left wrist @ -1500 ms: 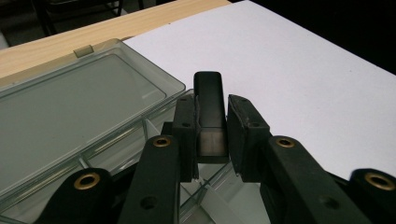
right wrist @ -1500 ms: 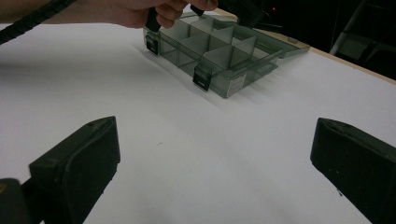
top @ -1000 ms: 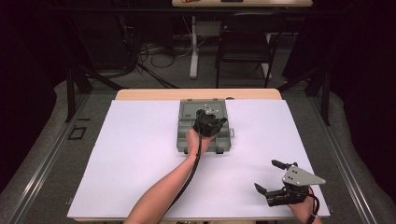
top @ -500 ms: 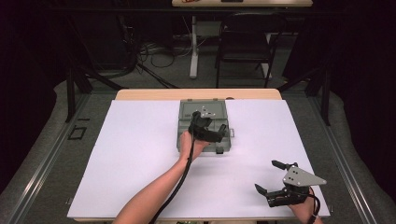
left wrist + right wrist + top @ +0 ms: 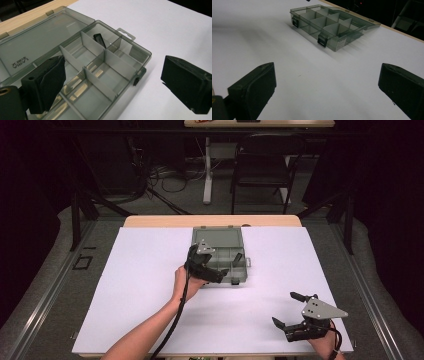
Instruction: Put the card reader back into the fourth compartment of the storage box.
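Now a black clip (image 5: pixel 100 40) aslant in the organizer box (image 5: pixel 140 53), lengthwise toward the lid; both grippers' jaws wide, empty.

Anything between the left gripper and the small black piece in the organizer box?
Nothing visible. The left gripper has just been opening, jaws empty, over the open organizer box; only low dividers lie between it and the black piece.

White table (image 5: pixel 150 285) with a wooden far edge (image 5: pixel 165 221). Beyond it, a dark chair (image 5: pixel 262 167), a white post (image 5: pixel 207 170) and loose cables (image 5: pixel 165 172) on grey floor (image 5: pixel 60 270). Black curtains at both sides.
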`<state>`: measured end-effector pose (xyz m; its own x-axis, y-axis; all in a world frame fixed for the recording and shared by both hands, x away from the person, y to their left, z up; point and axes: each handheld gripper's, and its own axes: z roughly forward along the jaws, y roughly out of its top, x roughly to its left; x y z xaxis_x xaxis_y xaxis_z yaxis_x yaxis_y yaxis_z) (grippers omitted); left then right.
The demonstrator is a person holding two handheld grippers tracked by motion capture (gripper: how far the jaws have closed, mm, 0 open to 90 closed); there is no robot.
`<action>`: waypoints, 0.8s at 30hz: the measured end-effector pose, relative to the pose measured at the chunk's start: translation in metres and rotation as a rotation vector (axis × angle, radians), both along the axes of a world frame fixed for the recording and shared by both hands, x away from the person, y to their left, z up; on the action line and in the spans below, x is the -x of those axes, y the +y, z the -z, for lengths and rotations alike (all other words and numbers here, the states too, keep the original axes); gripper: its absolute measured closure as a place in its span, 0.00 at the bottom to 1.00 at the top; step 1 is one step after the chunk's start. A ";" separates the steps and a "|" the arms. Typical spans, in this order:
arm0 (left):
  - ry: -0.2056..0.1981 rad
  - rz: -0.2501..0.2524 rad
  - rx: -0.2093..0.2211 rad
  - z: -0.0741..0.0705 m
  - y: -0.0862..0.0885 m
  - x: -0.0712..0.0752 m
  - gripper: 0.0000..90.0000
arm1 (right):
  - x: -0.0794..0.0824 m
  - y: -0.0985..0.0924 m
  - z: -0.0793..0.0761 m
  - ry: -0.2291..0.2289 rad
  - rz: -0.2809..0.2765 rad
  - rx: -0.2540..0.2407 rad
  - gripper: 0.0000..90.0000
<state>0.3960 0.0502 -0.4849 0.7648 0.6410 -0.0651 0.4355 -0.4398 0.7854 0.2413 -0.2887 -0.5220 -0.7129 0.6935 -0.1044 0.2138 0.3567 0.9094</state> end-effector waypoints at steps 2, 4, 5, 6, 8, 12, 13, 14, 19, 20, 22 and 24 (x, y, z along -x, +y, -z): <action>-0.002 0.001 -0.002 0.000 0.005 0.003 0.06 | 0.000 0.000 0.000 0.002 0.000 0.001 0.01; 0.004 0.002 -0.006 -0.001 0.011 0.007 0.05 | 0.000 0.001 0.000 0.003 0.000 0.000 0.01; 0.003 0.003 -0.011 -0.001 0.013 0.008 0.05 | 0.000 0.001 0.000 0.004 0.000 0.000 0.01; 0.003 0.003 -0.011 -0.001 0.013 0.008 0.04 | 0.000 0.001 0.000 0.003 0.000 0.001 0.01; 0.004 0.004 -0.016 -0.002 0.018 0.012 0.03 | 0.000 0.001 0.000 0.003 0.000 0.000 0.01; -0.002 0.003 -0.020 -0.003 0.024 0.018 0.02 | 0.000 0.001 0.000 0.003 0.000 0.001 0.01; -0.002 0.002 -0.022 -0.003 0.027 0.020 0.02 | 0.000 0.001 0.000 0.003 0.000 0.001 0.01; -0.003 0.004 -0.023 -0.003 0.030 0.022 0.02 | 0.000 0.001 0.000 0.003 0.001 0.001 0.01; -0.007 -0.006 -0.030 -0.001 0.042 0.030 0.00 | 0.000 0.001 0.001 0.006 0.000 0.004 0.01; -0.004 -0.008 -0.029 -0.001 0.045 0.032 0.00 | 0.000 0.001 0.001 0.006 0.000 0.004 0.01; -0.007 -0.010 -0.030 0.000 0.050 0.035 0.00 | 0.000 0.001 0.001 0.005 0.000 0.006 0.01; -0.003 -0.012 -0.034 0.000 0.055 0.038 0.00 | 0.000 0.001 0.001 0.005 0.000 0.005 0.01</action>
